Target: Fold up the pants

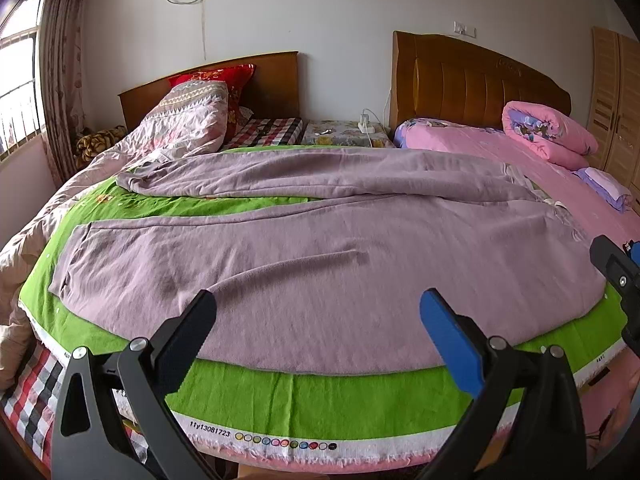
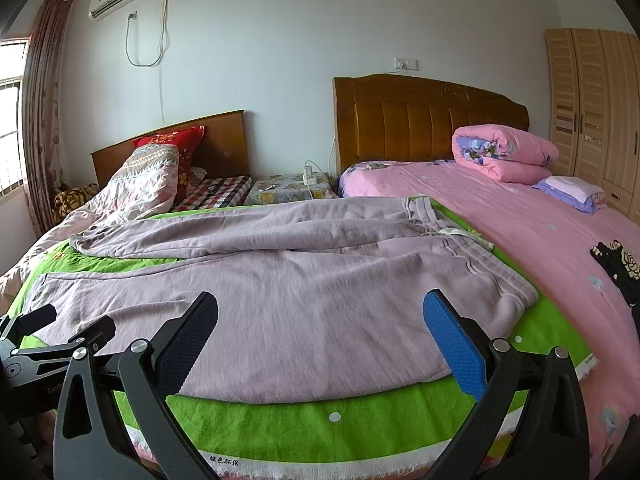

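Lilac-grey sweatpants (image 1: 320, 248) lie spread on a green cloth (image 1: 304, 400) on the bed, legs pointing left, waistband (image 2: 452, 232) at the right. The far leg (image 1: 280, 176) is rumpled; the near leg lies flat. My left gripper (image 1: 318, 320) is open and empty, hovering over the near edge of the near leg. My right gripper (image 2: 320, 320) is open and empty, above the near edge of the pants toward the waist end. The right gripper shows at the right edge of the left wrist view (image 1: 618, 276). The left gripper shows at the left edge of the right wrist view (image 2: 52, 340).
The green cloth (image 2: 320, 420) covers a pink bedsheet (image 2: 540, 224). A rolled pink quilt (image 2: 504, 152) and a folded lilac cloth (image 2: 572, 192) lie near the headboard. A black flowered cloth (image 2: 620, 268) lies at right. A second bed with a pale quilt (image 1: 176, 128) stands at left.
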Demonstrator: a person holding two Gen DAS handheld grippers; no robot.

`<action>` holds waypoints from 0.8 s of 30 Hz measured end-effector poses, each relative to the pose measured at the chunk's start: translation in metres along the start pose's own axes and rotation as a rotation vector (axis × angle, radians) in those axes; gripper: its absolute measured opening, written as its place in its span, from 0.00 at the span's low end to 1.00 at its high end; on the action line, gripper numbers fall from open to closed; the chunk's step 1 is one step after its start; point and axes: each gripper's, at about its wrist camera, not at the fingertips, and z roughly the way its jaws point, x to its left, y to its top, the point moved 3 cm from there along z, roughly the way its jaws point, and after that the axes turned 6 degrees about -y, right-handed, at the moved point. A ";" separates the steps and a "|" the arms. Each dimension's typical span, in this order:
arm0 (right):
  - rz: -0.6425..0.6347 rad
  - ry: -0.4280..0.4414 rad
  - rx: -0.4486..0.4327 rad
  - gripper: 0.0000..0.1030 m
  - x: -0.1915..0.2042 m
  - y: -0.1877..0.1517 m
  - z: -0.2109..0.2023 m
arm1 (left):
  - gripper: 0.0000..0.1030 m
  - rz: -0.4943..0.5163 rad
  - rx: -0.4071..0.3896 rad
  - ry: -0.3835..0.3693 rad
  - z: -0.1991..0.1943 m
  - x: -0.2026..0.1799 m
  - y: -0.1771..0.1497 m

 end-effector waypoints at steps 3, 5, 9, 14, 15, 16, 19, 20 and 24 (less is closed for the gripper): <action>0.000 0.000 0.000 0.96 0.000 0.000 0.000 | 0.99 -0.001 0.003 -0.002 0.000 0.001 -0.001; 0.000 0.001 0.001 0.96 0.000 0.000 0.000 | 0.99 0.000 0.003 0.000 0.000 0.001 -0.001; 0.000 0.000 0.001 0.96 0.000 -0.001 0.001 | 0.99 0.001 0.008 -0.002 0.001 0.000 -0.001; 0.000 0.001 0.002 0.96 0.000 -0.001 0.001 | 0.99 -0.001 0.008 -0.003 0.001 0.001 -0.001; 0.000 0.001 0.002 0.96 0.000 -0.001 0.001 | 0.99 -0.002 0.008 -0.004 0.001 0.001 -0.001; 0.000 0.001 0.002 0.96 0.000 -0.001 0.001 | 0.99 -0.002 0.009 -0.004 0.001 0.001 -0.001; 0.000 0.001 0.003 0.96 0.000 -0.001 0.002 | 0.99 -0.002 0.010 -0.004 0.001 0.001 -0.001; 0.000 0.001 0.003 0.96 0.000 -0.001 0.002 | 0.99 -0.003 0.010 -0.004 0.001 0.002 -0.002; 0.000 0.001 0.004 0.96 -0.001 -0.001 0.002 | 0.99 -0.002 0.011 -0.005 0.002 0.001 -0.001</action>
